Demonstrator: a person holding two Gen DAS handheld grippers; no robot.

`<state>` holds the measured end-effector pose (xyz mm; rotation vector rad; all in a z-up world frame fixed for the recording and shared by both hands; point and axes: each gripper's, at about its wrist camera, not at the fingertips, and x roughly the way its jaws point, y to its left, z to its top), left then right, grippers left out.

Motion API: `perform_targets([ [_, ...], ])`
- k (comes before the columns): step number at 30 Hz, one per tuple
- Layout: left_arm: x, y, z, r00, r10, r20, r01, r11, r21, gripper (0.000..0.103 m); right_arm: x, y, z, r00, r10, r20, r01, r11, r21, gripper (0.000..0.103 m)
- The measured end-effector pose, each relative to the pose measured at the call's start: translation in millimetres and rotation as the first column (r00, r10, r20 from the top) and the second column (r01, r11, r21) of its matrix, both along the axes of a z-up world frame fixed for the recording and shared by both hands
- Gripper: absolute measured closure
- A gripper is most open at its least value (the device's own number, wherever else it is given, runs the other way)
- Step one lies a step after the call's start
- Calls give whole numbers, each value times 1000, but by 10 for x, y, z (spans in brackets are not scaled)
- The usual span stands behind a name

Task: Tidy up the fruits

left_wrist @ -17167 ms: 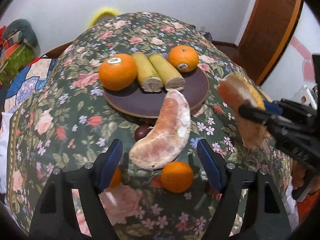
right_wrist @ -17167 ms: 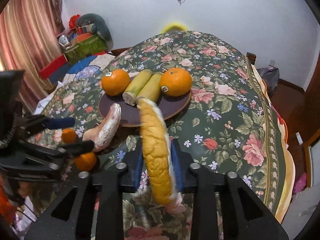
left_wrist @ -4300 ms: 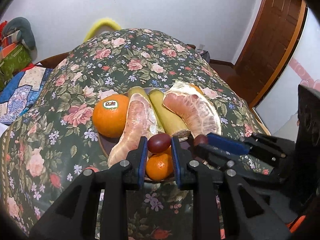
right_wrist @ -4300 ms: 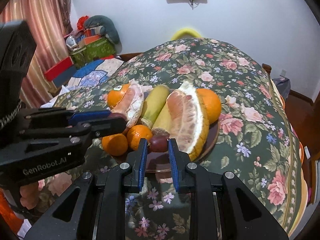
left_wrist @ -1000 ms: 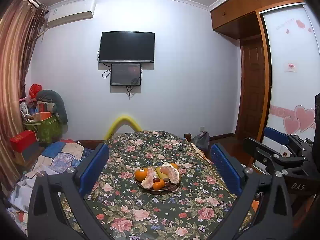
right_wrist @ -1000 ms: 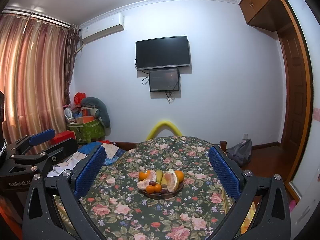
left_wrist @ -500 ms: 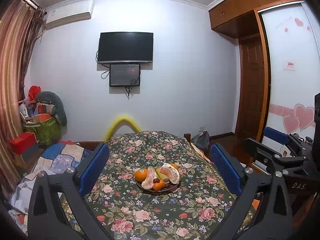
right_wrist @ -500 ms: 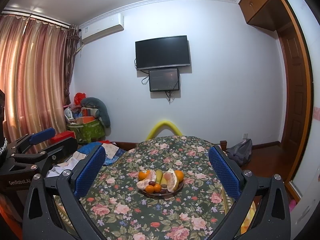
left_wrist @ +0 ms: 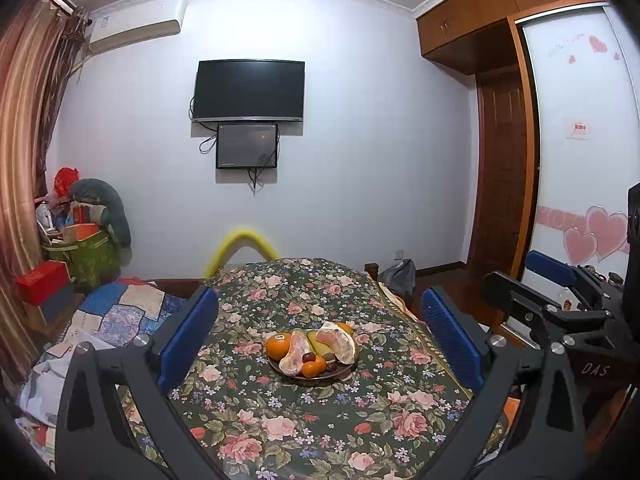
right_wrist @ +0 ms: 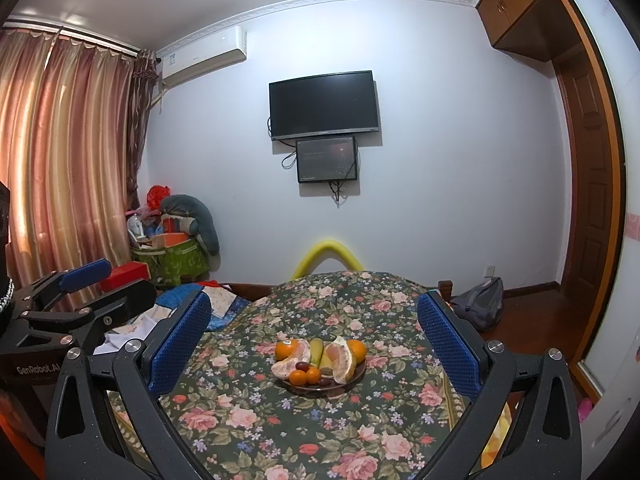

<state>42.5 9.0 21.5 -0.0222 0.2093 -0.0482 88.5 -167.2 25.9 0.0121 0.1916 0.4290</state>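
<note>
Two claws in view, both spread wide and empty, held well back from the worktop. Left claw frames the plate between its blue pads; right claw does the same from its own view. Each claw also shows at the edge of the other's camera: right claw at the far right of the left wrist view, left claw at the far left of the right wrist view.

Plate sits near the middle of the worktop on a dark floral cloth. All fruit is gathered on it. Large orange with a sticker at the left rear; second large orange at the right rear. Two peeled pomelo segments lean across the pile, one left, one right. Green-yellow pieces lie between them; kind unclear at this range. Small mandarins and dark grapes at the front edge.

Behind: wall-mounted television with a smaller screen under it, curtains at left, wooden door at right.
</note>
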Motion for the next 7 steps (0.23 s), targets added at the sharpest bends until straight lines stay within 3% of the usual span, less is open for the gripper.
perform_targets([
  [7,25,23,-15,1000,2,-5,-2,1000,-12,0,20,11,-12,1000,-4,-5,4,1000,-5,0],
])
